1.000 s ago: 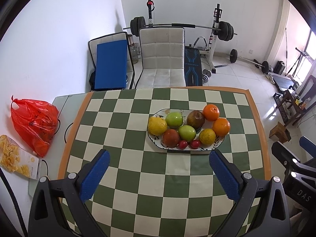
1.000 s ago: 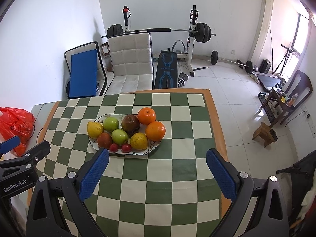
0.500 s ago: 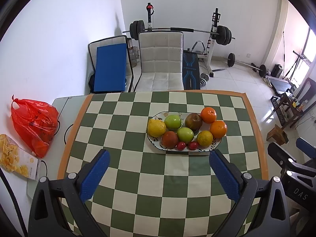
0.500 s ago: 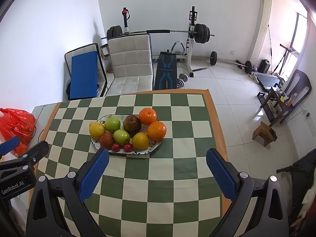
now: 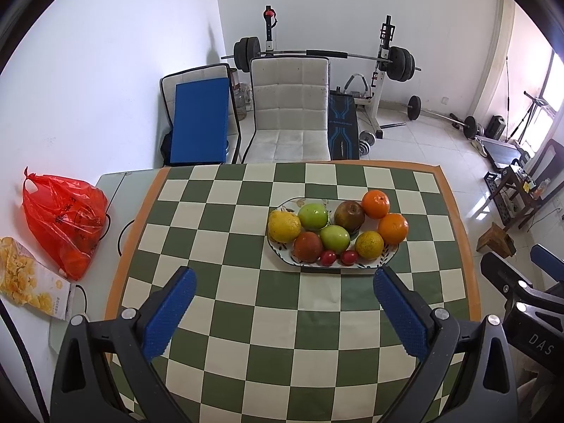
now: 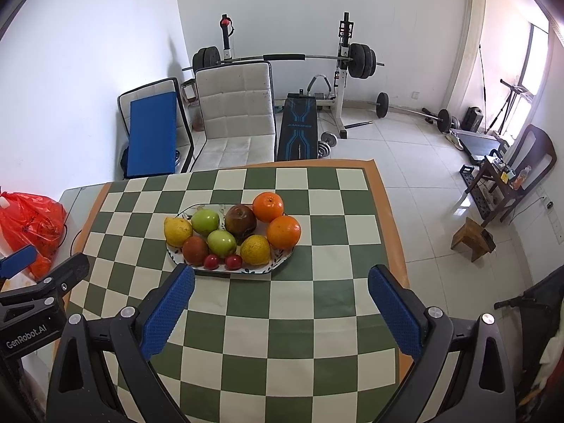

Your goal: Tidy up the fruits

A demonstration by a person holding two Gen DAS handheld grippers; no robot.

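Red bag [image 5: 63, 218] beside checkered tablecloth [image 5: 218, 232]

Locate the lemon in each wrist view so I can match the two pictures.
Left wrist: the lemon sits right of centre, at the left end of the plate.
Right wrist: the lemon sits left of centre, again at the plate's left end.
Shared landmark: the white chair behind the table.
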